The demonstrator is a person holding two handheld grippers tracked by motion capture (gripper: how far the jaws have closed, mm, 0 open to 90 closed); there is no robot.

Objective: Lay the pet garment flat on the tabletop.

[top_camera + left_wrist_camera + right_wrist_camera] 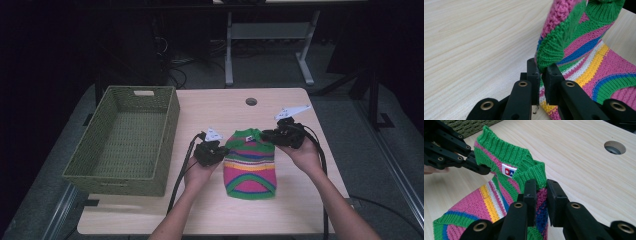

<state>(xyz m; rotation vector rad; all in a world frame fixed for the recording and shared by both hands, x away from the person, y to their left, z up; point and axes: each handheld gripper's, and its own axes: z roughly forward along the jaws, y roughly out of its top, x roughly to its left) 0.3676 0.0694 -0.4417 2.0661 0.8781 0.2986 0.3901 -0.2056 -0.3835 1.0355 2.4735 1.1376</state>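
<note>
Each gripper — left gripper [216, 149] and right gripper [268, 135] — pinches a top corner of the striped knit sweater [250, 165] between them, lifting its collar edge off the surface [280, 210] — likely to fold it or carry it.

1. The place looks like a lab or test room, dark around one lit tabletop [210, 205].
2. The tabletop has a cable hole [251, 101].
3. Behind it, loose cables [181, 67] lie on grey carpet [270, 70], near metal desk legs [229, 55].
</note>
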